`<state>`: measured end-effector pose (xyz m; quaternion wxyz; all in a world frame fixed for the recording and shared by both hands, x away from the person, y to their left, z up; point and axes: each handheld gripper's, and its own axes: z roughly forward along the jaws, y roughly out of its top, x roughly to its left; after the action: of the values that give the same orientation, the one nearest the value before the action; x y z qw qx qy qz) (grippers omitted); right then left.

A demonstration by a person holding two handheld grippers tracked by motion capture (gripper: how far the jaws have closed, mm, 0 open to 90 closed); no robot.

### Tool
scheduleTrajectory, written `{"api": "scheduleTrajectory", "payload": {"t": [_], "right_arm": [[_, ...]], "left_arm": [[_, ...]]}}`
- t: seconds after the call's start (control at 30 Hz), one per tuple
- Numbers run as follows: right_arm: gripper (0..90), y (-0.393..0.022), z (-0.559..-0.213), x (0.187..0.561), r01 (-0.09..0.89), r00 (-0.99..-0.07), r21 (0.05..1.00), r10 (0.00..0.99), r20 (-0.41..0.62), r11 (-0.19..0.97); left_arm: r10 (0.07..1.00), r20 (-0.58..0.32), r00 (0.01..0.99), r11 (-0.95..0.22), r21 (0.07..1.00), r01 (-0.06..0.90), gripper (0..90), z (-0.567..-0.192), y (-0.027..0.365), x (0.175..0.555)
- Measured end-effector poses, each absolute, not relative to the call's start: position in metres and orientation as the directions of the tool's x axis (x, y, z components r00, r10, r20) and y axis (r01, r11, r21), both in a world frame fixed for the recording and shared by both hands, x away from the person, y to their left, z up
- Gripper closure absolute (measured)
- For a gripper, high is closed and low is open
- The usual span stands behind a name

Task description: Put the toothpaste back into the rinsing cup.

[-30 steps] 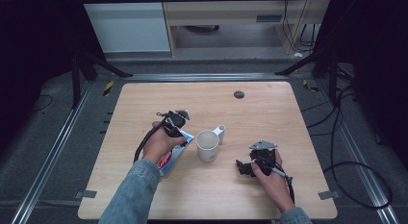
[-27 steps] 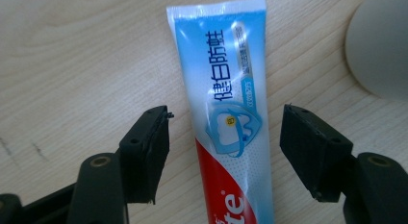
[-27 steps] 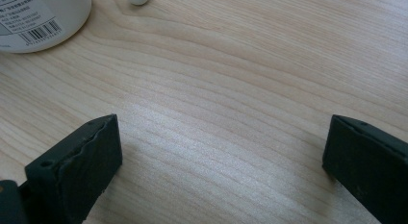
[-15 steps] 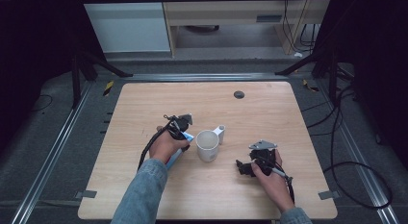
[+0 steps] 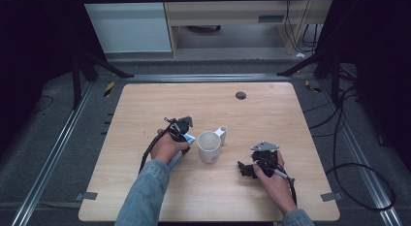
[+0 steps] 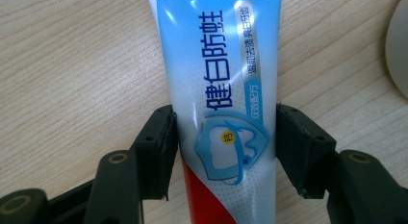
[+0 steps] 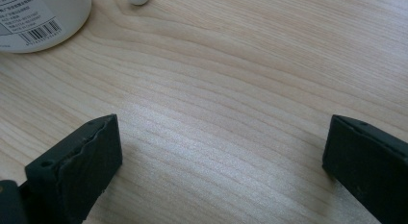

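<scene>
A blue, white and red toothpaste tube (image 6: 223, 65) lies flat on the wooden table (image 5: 145, 109), just left of a white mug (image 5: 209, 147). My left gripper (image 6: 226, 137) points down over the tube (image 5: 190, 138). Its jaws have just been closing, and both pads (image 6: 161, 142) now touch the tube's sides. In the high view the left gripper (image 5: 183, 135) and the hand cover most of the tube. My right gripper (image 5: 245, 169) rests low to the right of the mug. It stands open (image 7: 221, 156) over bare wood, with the mug (image 7: 38, 17) beyond its left jaw.
A small dark round disc (image 5: 241, 95) sits near the table's far edge. Cables trail from both grippers across the table. Metal rails and dark stands run along the table's sides.
My left hand has sunk onto the toothpaste tube and now hides more of it. The right hand has stayed where it was.
</scene>
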<state>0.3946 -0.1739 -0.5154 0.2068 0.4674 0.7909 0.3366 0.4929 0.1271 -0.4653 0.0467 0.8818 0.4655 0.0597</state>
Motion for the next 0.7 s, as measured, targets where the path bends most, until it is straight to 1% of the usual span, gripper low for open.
{"api": "scheduleTrajectory", "payload": {"t": [0.17, 0.3, 0.47, 0.57, 0.6, 0.63, 0.7], "right_arm": [[0.4, -0.1738, -0.5154, 0.3945, 0.601, -0.477, 0.725, 0.879, -0.012, 0.336], [0.3, -0.1743, -0.5154, 0.3946, 0.599, -0.481, 0.724, 0.876, -0.016, 0.342], [0.3, -0.1747, -0.5155, 0.3947, 0.596, -0.485, 0.722, 0.874, -0.023, 0.350], [0.3, -0.1738, -0.5154, 0.3945, 0.601, -0.477, 0.725, 0.879, -0.011, 0.336], [0.3, -0.1739, -0.5153, 0.3945, 0.601, -0.478, 0.725, 0.878, -0.010, 0.336], [0.3, -0.1739, -0.5153, 0.3945, 0.601, -0.478, 0.725, 0.878, -0.010, 0.336], [0.3, -0.1739, -0.5153, 0.3945, 0.601, -0.478, 0.725, 0.878, -0.010, 0.335]], "left_arm": [[0.830, 0.049, 0.556, -0.556, 0.146, 0.818, 43.6, -0.4656, 0.1290, 0.4933], [0.827, 0.034, 0.561, -0.560, 0.147, 0.816, 46.4, -0.4653, 0.1304, 0.4932], [0.828, 0.017, 0.560, -0.555, 0.165, 0.815, 52.9, -0.4642, 0.1330, 0.4912], [0.826, 0.014, 0.563, -0.557, 0.171, 0.813, 59.1, -0.4620, 0.1337, 0.4900], [0.825, 0.011, 0.565, -0.558, 0.170, 0.812, 63.0, -0.4612, 0.1339, 0.4894], [0.824, 0.012, 0.566, -0.559, 0.175, 0.810, 63.0, -0.4605, 0.1340, 0.4889], [0.822, 0.010, 0.569, -0.561, 0.183, 0.807, 66.9, -0.4598, 0.1348, 0.4875]]}}
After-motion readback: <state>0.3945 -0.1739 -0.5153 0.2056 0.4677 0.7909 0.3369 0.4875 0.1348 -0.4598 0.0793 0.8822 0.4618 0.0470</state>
